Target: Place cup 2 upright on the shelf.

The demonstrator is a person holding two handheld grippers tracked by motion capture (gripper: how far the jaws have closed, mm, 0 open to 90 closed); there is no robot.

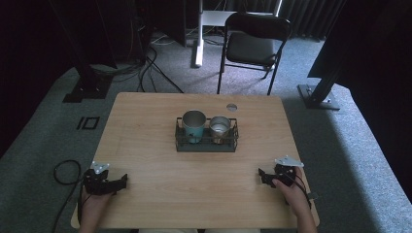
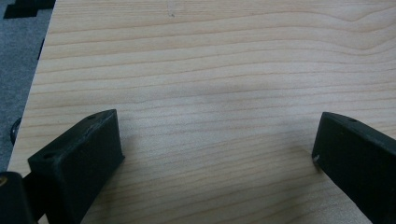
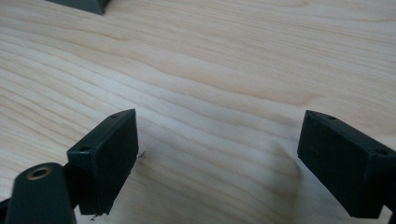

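Both grippers rest low at the near edge of the counter (image 1: 145, 145), our left gripper (image 1: 121, 180) at the near left corner and our right gripper (image 1: 262, 174) at the near right, each with its jaws spread wide and nothing between them; the two gripper views confirm this, with bare wood grain between the black jaws. The work ahead of us sits at the counter's middle, well apart from both grippers: a dark wire rack (image 1: 207, 141) holding two metal cups side by side, a taller cup (image 1: 194, 124) on the left with a teal band round its body, and a shorter cup (image 1: 220, 127) on the right. We judge that the step in hand is the first reach toward a cup. To do it well we should bring each gripper forward and up over the rack's rail, come down onto a cup's rim with one jaw inside and one outside, close firmly, and lift straight up so the cup clears the rail without dragging the rack. We can read no brand, label or writing on the cups or rack; they are too small and dim to tell.
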